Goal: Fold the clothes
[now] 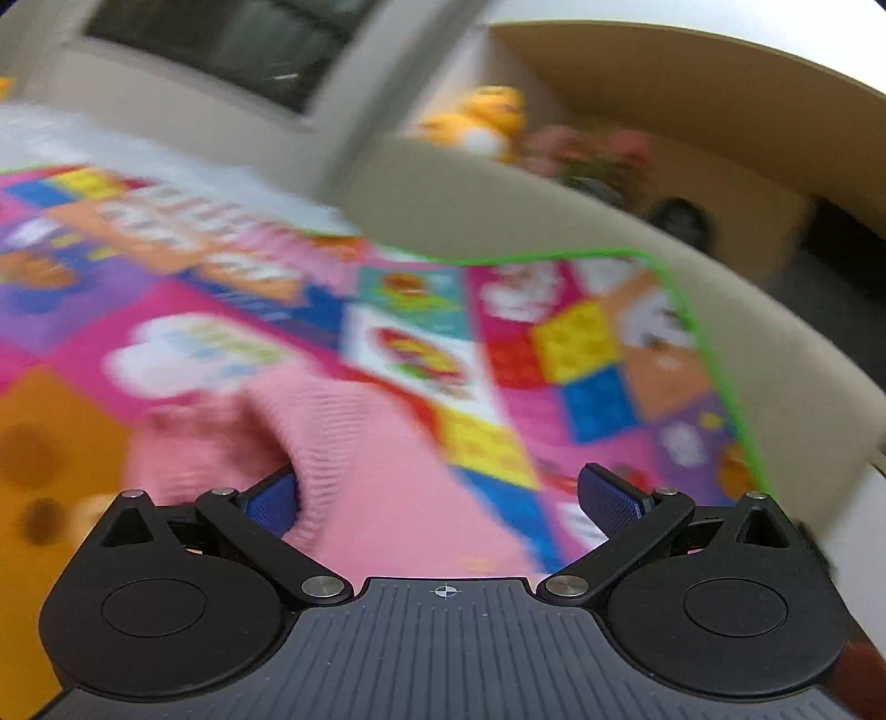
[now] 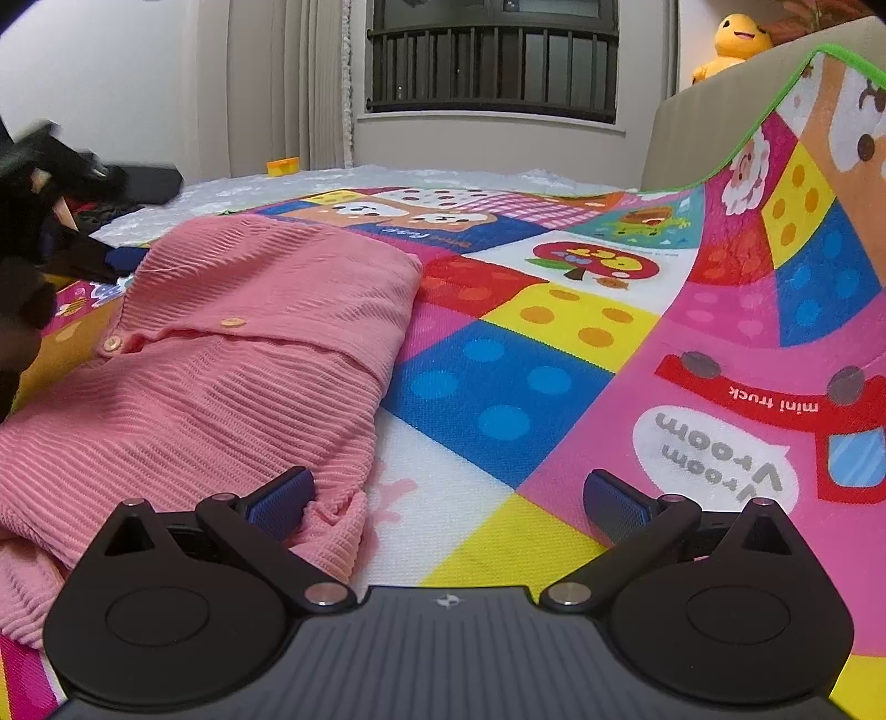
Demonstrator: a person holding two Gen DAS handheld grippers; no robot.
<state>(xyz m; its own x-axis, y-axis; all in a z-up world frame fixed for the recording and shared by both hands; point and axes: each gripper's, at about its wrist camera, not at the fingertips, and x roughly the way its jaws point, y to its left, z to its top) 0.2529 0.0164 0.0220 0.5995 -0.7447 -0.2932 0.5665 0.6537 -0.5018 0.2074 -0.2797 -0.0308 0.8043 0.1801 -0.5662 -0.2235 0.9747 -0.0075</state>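
A pink ribbed cardigan (image 2: 232, 354) with small buttons lies folded on the colourful play mat (image 2: 554, 343). My right gripper (image 2: 448, 501) is open just above the mat, its left pad (image 2: 282, 501) touching the cardigan's near hem. In the blurred left wrist view the same pink cardigan (image 1: 354, 459) lies between the fingers of my left gripper (image 1: 443, 498), which is open, its left pad (image 1: 271, 501) against the fabric. The left gripper (image 2: 72, 210) also shows as a blurred dark shape at the far left of the right wrist view.
The mat's green-edged side (image 2: 775, 88) curls up against a beige sofa (image 2: 698, 116) on the right. A yellow plush toy (image 2: 736, 39) sits on the sofa. A barred window (image 2: 493, 61) and curtains are behind. A white sheet (image 2: 387, 177) lies beyond the mat.
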